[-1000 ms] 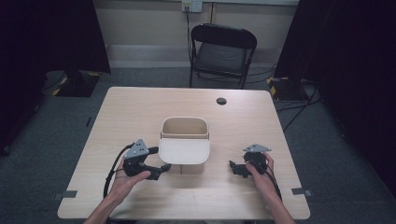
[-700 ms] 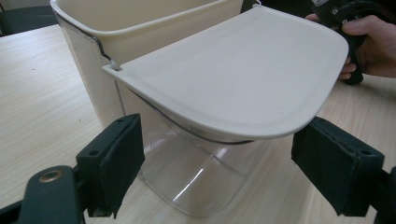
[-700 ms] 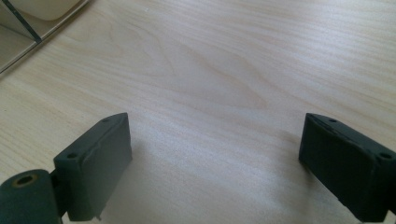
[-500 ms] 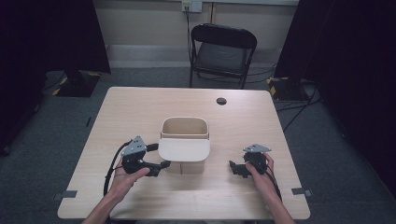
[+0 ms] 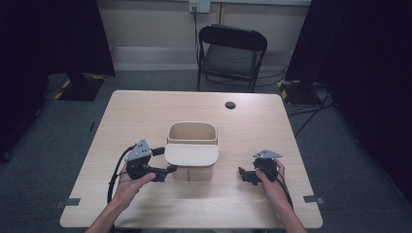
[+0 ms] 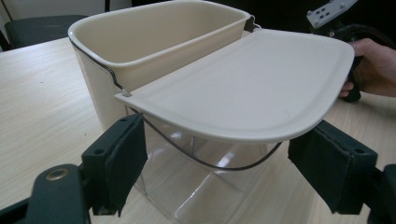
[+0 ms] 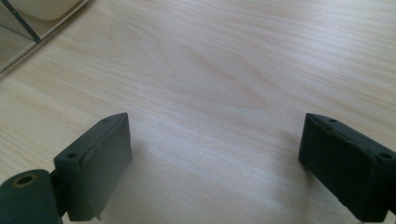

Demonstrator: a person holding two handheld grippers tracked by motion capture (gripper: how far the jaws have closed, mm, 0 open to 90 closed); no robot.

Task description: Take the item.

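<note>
Near the bin's (image 5: 192,138) left side, my left gripper (image 6: 224,182), closing but empty, could knock its lid (image 6: 243,84) askew.

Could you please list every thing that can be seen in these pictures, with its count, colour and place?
bin: one, cream, open at the top, standing at the middle of the table
lid: one, cream, flat, at the bin's near rim, level, above a clear part
clear part: one, see-through, under the lid
wire bail: one, thin metal, hanging in a curve under the lid
table: one, light wood
small round thing: one, dark, far side of the table
folding chair: one, black, behind the table
left gripper: one, black, jaws open beside the lid, have just been closing, nothing pressed between them
right gripper: one, black, jaws open over bare table
hands: two, holding the grippers
</note>
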